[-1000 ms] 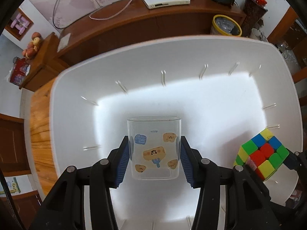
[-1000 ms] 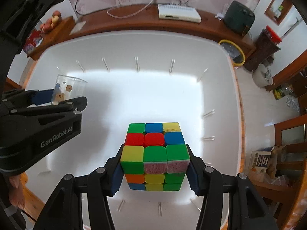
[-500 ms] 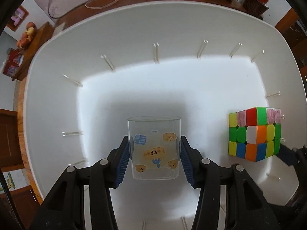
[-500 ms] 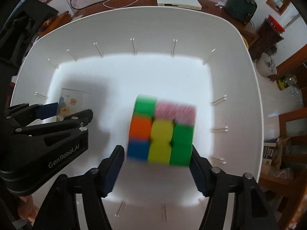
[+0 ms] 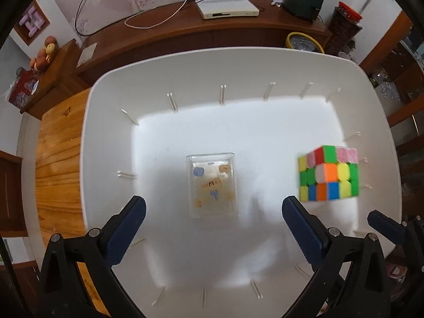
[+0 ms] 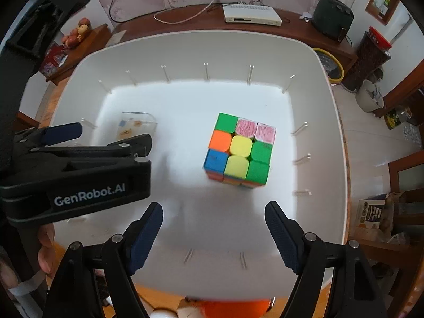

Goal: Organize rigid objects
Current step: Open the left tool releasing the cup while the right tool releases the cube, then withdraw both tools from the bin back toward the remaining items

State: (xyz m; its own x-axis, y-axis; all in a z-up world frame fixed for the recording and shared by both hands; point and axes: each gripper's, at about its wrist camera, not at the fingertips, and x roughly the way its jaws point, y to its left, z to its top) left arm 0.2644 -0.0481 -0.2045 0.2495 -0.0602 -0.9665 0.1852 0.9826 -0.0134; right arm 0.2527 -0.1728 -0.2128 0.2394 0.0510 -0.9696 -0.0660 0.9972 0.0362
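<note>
Your left tool (image 5: 213, 221) has just opened wide above the clear box (image 5: 212, 184); your right tool (image 6: 213, 226) has just been opening, gripping nothing, over the cube (image 6: 239, 149) in the white bin (image 6: 332, 132).

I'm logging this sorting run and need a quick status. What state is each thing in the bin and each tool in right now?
Clear box: released, resting on the bin floor, free of both tools.
Puzzle cube: released, sitting on the bin floor, scrambled.
White bin: holds both items.
Left tool: open, jaws have just been opening, nothing between them.
Right tool: open, jaws have just been opening, empty.
</note>
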